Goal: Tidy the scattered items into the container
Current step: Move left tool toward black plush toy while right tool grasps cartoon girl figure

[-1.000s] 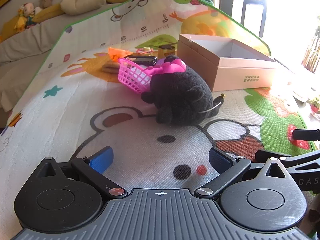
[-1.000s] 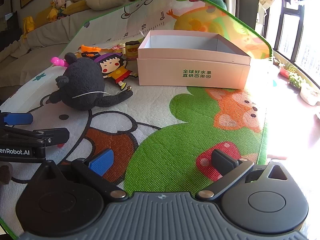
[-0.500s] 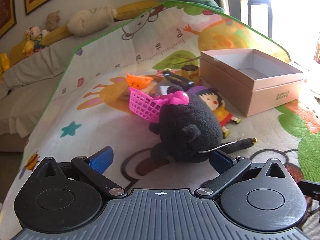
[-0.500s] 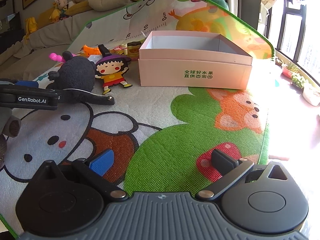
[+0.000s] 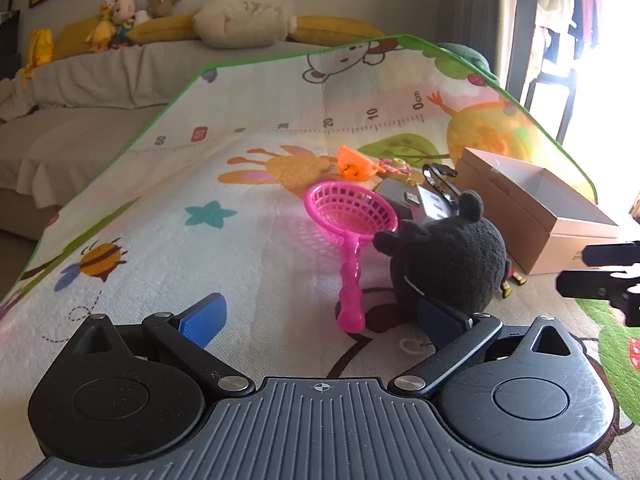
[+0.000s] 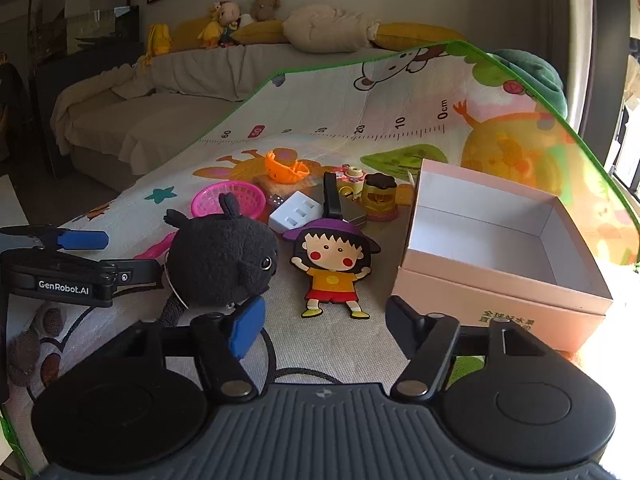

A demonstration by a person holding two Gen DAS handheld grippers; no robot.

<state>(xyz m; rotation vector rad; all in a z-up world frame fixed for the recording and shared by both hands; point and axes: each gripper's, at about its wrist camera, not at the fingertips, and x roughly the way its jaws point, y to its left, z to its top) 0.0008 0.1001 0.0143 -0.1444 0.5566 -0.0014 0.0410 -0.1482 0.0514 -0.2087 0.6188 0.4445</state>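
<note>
Toys are all over the play mat (image 5: 168, 216), and the pink cardboard box (image 6: 500, 248) they're meant to go in sits empty on the right side, open top up, so dropping stuff in should be easy. Nothing's in it yet as far as I can see.

The left gripper (image 5: 320, 316) is low over the mat with its fingers spread wide, holding nothing. The pink net scoop (image 5: 352, 220) lies right in front of it, handle pointing back toward the camera, and the black plush toy (image 5: 448, 260) sits just to the right, pretty much touching the right finger. My guess is it's lining up on either the scoop handle or the plush; can't tell which.

The right gripper (image 6: 324, 324) is also wide open and empty. The flat cartoon girl figure (image 6: 332, 272) lies face up straight ahead between its fingers, with the plush just off its left finger. Looks like that one's going for the girl, but again that's a guess.

Behind those there's a little pile close to the box's far corner: an orange plastic piece (image 6: 286, 168), a white block with slots (image 6: 296, 212), a yellow toy jar (image 6: 380, 196) and a black clip thing (image 6: 331, 196). All bunched close together, so grabbing one without nudging the others might be fiddly.
</note>
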